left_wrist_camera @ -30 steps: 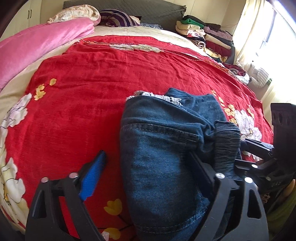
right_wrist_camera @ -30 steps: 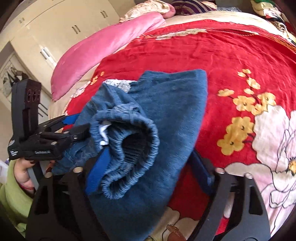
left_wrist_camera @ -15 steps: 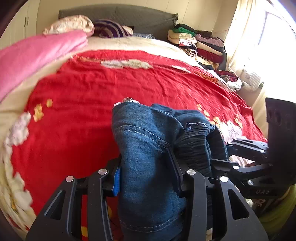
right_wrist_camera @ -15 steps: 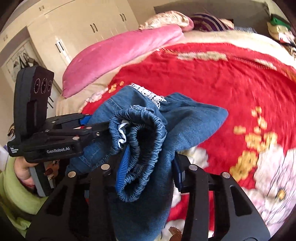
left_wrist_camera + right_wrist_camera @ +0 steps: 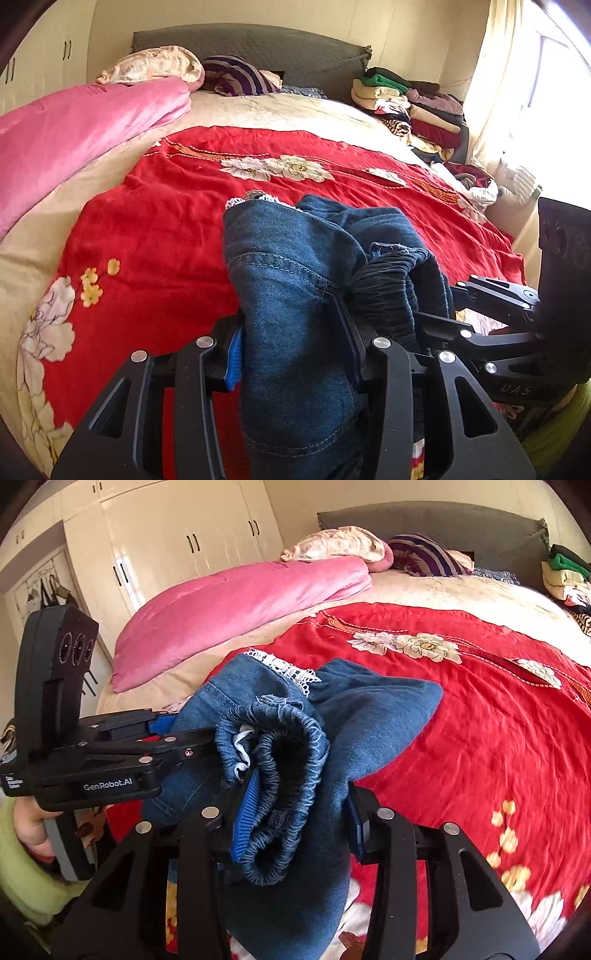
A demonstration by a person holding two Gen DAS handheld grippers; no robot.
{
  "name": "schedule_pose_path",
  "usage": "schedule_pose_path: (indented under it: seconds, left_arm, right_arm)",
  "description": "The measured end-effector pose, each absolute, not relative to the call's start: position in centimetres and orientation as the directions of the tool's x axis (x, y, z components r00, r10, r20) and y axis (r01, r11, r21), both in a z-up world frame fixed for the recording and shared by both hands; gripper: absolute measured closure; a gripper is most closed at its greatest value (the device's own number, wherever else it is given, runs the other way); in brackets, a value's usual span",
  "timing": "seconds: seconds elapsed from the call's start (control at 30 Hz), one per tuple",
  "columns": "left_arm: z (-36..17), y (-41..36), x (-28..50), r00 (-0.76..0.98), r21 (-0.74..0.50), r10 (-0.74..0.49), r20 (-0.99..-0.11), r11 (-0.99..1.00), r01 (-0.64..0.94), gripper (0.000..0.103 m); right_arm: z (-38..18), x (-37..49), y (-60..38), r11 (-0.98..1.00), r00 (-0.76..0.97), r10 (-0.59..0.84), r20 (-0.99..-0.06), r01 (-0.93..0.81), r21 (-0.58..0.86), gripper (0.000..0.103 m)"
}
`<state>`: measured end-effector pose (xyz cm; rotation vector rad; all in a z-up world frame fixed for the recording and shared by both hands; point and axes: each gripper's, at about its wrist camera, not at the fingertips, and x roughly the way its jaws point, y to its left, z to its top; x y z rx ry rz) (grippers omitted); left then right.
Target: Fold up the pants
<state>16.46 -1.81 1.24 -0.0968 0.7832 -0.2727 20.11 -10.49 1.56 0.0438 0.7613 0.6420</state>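
Blue denim pants (image 5: 288, 266) with an elastic waistband (image 5: 280, 746) and a white lace trim (image 5: 284, 668) are bunched in a folded bundle, lifted above the red floral bedspread (image 5: 155, 229). My left gripper (image 5: 295, 347) is shut on the seamed denim side of the bundle. My right gripper (image 5: 299, 819) is shut on the gathered waistband side. The two grippers sit side by side: the right gripper (image 5: 443, 321) shows at the right of the left wrist view, and the left gripper (image 5: 177, 738) at the left of the right wrist view, held by a hand in a green sleeve (image 5: 22, 849).
A pink quilt (image 5: 74, 129) lies along the bed's left side. Pillows (image 5: 236, 74) rest against a grey headboard (image 5: 258, 40). A stack of folded clothes (image 5: 410, 107) stands at the far right by a curtained window (image 5: 517, 92). Cream wardrobes (image 5: 177, 542) line the left wall.
Both grippers were open around the pants lying on the bed; they closed on the bundle and rose with it, so more of the headboard and the walls shows.
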Motion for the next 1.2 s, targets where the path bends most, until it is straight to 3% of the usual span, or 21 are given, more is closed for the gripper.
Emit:
schedule_pose_path:
  seconds: [0.27, 0.4, 0.57, 1.2]
  left_arm:
    - [-0.4, -1.8, 17.4, 0.661, -0.163, -0.254, -0.706, 0.967, 0.198, 0.061]
    - [-1.5, -1.5, 17.7, 0.642, -0.15, -0.232, -0.731, 0.972, 0.181, 0.051]
    - [-2.9, -1.1, 18.0, 0.621, -0.146, -0.215, -0.754, 0.976, 0.161, 0.041]
    - [-3.7, -0.7, 17.5, 0.616, -0.174, -0.227, -0.755, 0.974, 0.147, 0.034]
  right_arm:
    - [-0.1, 21.2, -10.7, 0.825, 0.533, 0.534, -0.657, -0.497, 0.268, 0.068]
    - [-1.3, 21.4, -11.4, 0.852, 0.538, 0.493, -0.684, -0.456, 0.257, 0.065]
    - [-2.3, 21.6, -12.0, 0.88, 0.531, 0.446, -0.721, -0.41, 0.242, 0.049]
    - [-3.1, 21.4, -12.4, 0.909, 0.539, 0.398, -0.742, -0.34, 0.24, 0.035]
